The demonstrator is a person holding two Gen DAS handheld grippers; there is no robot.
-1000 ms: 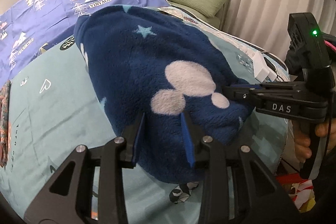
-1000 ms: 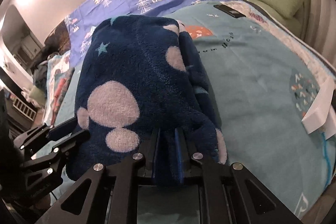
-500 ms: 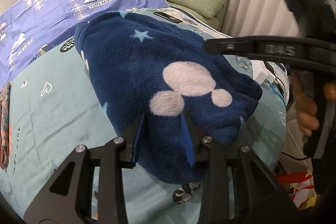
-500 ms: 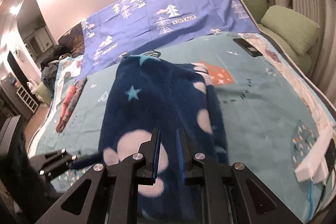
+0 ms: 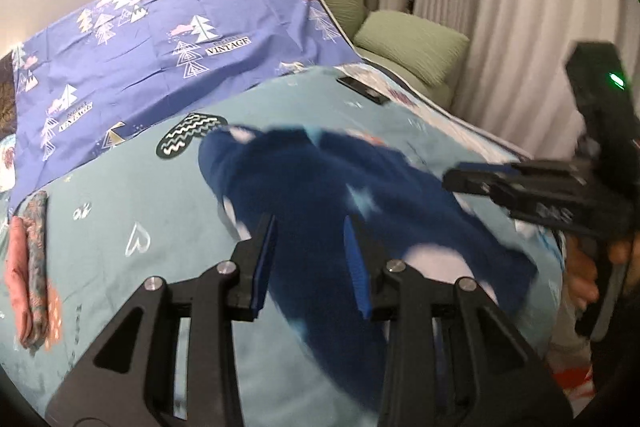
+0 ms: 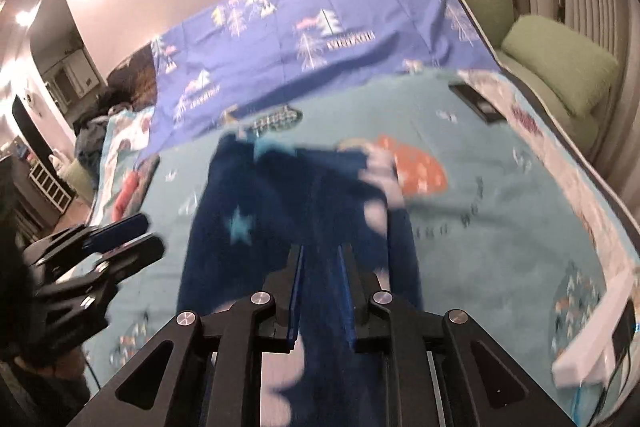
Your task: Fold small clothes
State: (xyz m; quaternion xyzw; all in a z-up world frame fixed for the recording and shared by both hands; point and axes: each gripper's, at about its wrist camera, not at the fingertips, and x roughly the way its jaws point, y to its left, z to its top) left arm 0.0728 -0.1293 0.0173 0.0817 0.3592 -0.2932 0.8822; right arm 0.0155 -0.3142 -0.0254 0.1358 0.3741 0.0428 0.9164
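A folded navy fleece garment (image 5: pixel 320 187) with pale blobs and stars lies on the teal bedspread (image 5: pixel 120 227); it also shows in the right wrist view (image 6: pixel 288 195). My left gripper (image 5: pixel 310 259) is open and empty, raised above the garment's near end. My right gripper (image 6: pixel 321 291) is open and empty above the garment's near end, jaws a narrow gap apart. The right gripper shows in the left wrist view (image 5: pixel 456 179), and the left gripper in the right wrist view (image 6: pixel 144 235). Both views are motion-blurred.
A blue tree-print sheet (image 5: pixel 160 39) covers the far bed. A folded pink garment (image 5: pixel 28 267) lies at the left edge. A black phone (image 5: pixel 362 91) lies far right. Green cushions (image 5: pixel 412 43) and curtains stand at the right. A white box (image 6: pixel 592 347) sits at the bed's right edge.
My right gripper let go of the garment's near edge and lifted away. Both grippers have risen and pulled back, so the garment looks smaller and lies flat.
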